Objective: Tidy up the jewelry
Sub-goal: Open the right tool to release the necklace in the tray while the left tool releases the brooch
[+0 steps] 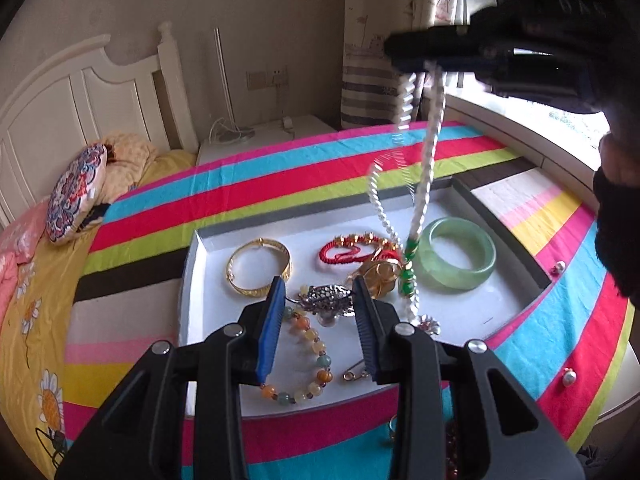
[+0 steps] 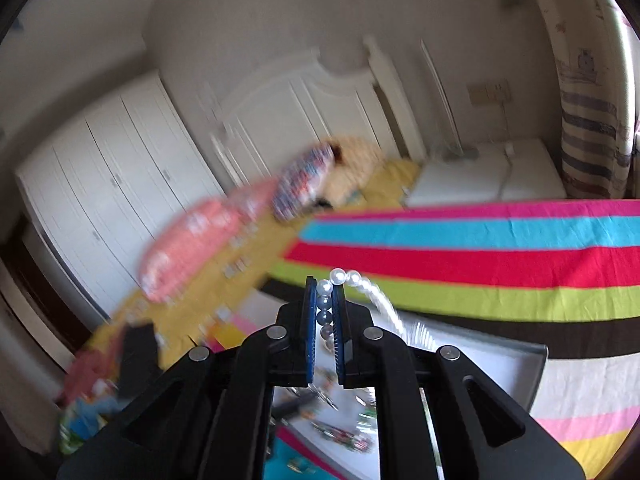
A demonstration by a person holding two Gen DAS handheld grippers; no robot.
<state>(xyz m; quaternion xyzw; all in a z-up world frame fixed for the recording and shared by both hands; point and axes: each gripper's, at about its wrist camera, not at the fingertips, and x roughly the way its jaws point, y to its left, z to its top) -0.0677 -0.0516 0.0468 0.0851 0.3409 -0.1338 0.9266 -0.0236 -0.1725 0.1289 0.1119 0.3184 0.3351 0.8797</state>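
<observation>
My right gripper point(image 2: 325, 286) is shut on a white pearl necklace point(image 2: 340, 278) and holds it high above the tray; in the left wrist view it point(image 1: 430, 65) hangs the strand point(image 1: 430, 160) down to a green pendant point(image 1: 408, 268) over the white tray point(image 1: 460, 316). My left gripper point(image 1: 320, 286) is open and empty, low over the tray above a silver brooch point(image 1: 326, 298) and a coloured bead bracelet point(image 1: 308, 356). In the tray lie a gold bangle point(image 1: 258, 266), a red cord bracelet point(image 1: 356, 248), a gold pendant point(image 1: 378, 276) and a green jade bangle point(image 1: 460, 254).
The tray sits on a striped cloth point(image 1: 280, 184). Two pearl earrings point(image 1: 558, 267) point(image 1: 568, 378) lie on the cloth to the right. A ring point(image 1: 394, 432) and dark red beads point(image 1: 452, 448) lie by the tray's near edge. A bed with pillows point(image 1: 76, 192) is at left.
</observation>
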